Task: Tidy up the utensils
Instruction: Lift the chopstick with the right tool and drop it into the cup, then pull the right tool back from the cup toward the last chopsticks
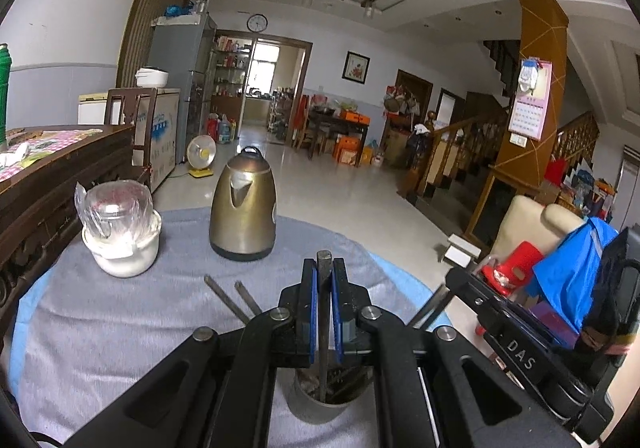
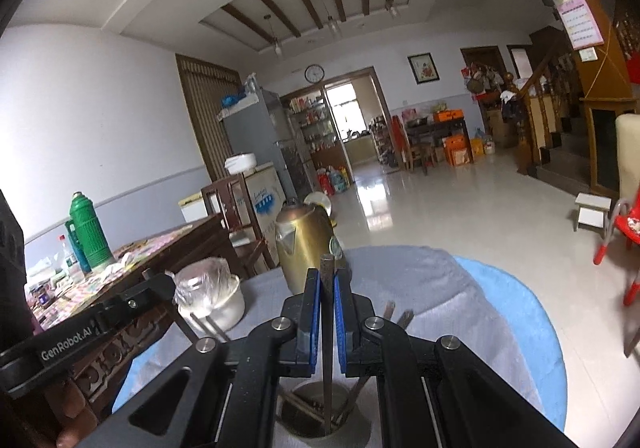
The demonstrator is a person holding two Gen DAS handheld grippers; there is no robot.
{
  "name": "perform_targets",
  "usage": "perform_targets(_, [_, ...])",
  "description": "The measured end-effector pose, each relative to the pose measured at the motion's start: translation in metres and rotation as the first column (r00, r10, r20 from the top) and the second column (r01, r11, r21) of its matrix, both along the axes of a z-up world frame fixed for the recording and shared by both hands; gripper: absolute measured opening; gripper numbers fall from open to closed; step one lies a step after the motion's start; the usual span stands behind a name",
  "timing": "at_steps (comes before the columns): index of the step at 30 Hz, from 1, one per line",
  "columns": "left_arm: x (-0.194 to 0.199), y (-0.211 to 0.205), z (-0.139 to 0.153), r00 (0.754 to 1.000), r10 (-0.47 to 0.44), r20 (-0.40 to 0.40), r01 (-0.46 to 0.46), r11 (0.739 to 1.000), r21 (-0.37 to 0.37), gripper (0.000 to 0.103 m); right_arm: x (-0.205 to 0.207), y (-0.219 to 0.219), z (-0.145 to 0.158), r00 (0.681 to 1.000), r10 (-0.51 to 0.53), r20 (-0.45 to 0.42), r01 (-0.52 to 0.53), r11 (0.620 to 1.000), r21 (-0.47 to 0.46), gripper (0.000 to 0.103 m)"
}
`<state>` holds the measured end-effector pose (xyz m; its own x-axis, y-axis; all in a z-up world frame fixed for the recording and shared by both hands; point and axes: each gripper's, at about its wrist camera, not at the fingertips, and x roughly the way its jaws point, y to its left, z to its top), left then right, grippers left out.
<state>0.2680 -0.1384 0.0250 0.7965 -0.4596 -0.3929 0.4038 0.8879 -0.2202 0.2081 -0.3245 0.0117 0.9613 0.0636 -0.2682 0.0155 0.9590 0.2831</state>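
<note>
My left gripper point(image 1: 324, 268) is shut on a dark chopstick point(image 1: 324, 312) held upright, its lower end inside the metal holder cup point(image 1: 320, 406) below the fingers. My right gripper point(image 2: 327, 280) is shut on another dark chopstick point(image 2: 327, 328), also upright, its lower end in the same holder cup point(image 2: 316, 420), which holds several utensils. Two loose chopsticks point(image 1: 236, 298) lie on the grey cloth point(image 1: 140, 328) left of my left gripper; they also show in the right wrist view point(image 2: 396, 316). The right gripper body point(image 1: 532, 348) shows in the left view.
A brass-coloured kettle point(image 1: 243, 207) stands on the cloth behind the grippers. A white pot with a plastic-wrapped lid point(image 1: 120, 232) stands at the left. A dark wooden table point(image 2: 160, 248) with a green thermos point(image 2: 89, 228) is further left. A red chair point(image 2: 624, 240) is right.
</note>
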Motion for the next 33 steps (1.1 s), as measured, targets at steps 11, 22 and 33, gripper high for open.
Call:
perform_targets(11, [-0.032, 0.014, -0.006, 0.999, -0.001, -0.045, 0.004, 0.997, 0.071, 0.046, -0.011, -0.006, -0.019, 0.992, 0.057, -0.113, -0.045, 0.994, 0.102, 0.015])
perform_targets(22, [-0.086, 0.061, -0.022, 0.988, 0.109, -0.108, -0.093, 0.984, 0.150, 0.073, -0.075, -0.009, -0.019, 0.999, -0.028, -0.031, 0.033, 0.988, 0.151, 0.069])
perform_targets(33, [-0.143, 0.070, -0.032, 0.978, 0.170, -0.120, -0.128, 0.945, 0.300, 0.080, -0.126, 0.018, -0.038, 0.994, 0.002, -0.106, 0.011, 0.993, 0.118, 0.069])
